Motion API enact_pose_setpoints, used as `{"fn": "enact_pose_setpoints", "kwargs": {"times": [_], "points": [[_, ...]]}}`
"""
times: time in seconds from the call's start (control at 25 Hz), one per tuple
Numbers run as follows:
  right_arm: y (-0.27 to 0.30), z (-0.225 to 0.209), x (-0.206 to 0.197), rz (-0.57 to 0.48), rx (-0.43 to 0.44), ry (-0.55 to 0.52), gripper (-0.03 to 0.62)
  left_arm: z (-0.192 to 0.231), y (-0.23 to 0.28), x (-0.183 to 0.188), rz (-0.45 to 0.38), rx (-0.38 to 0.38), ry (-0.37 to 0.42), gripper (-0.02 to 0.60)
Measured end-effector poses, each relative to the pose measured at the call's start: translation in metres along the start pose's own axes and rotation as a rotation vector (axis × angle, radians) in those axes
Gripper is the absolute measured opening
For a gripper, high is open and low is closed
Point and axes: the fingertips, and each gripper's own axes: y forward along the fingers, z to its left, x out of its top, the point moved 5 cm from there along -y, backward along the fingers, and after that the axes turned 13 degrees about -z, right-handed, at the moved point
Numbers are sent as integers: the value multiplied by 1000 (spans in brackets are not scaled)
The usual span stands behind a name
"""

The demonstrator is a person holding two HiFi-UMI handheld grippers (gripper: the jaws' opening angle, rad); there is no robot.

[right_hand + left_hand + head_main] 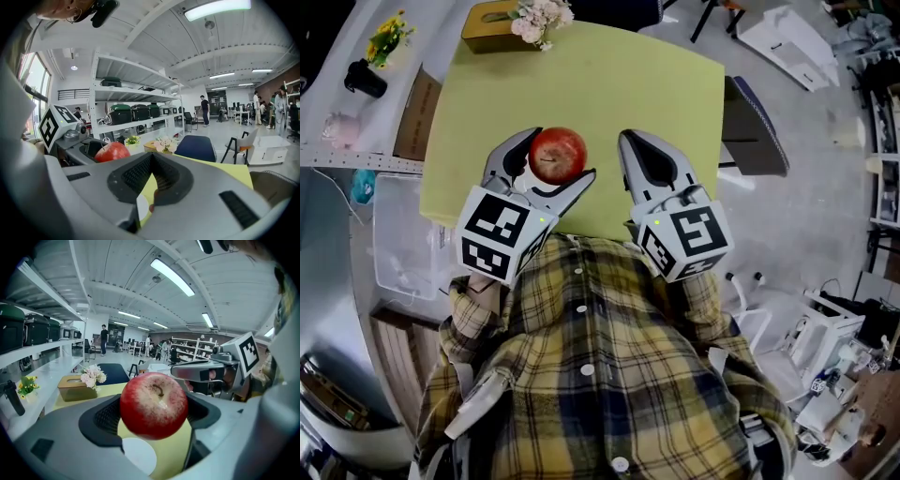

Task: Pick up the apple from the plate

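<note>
Well, on my left, the left gripper (559, 157) has its jaws clamped on the red apple (153, 405), above the yellow-green surface (609, 84), with the white plate (139, 454) showing beneath it. Just beside it, my right gripper (630, 141) hangs with jaws pressed together, holding nothing.

A yellow-green table (609, 84) stands on grey floor (806, 206); white shelving (136, 95) holding dark cases (140, 112) runs beneath long ceiling strip lights (171, 276).

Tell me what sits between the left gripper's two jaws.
The apple, clamped in the left gripper, clear of the plate; the left gripper view shows it.
</note>
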Motion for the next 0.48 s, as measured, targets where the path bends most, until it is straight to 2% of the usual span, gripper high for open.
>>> {"fn": "enact_pose_setpoints", "kwargs": {"times": [0.48], "points": [[0,-5,-4,21,15,-6,-3,-4,3,0,-1,-5,-18,421]]}}
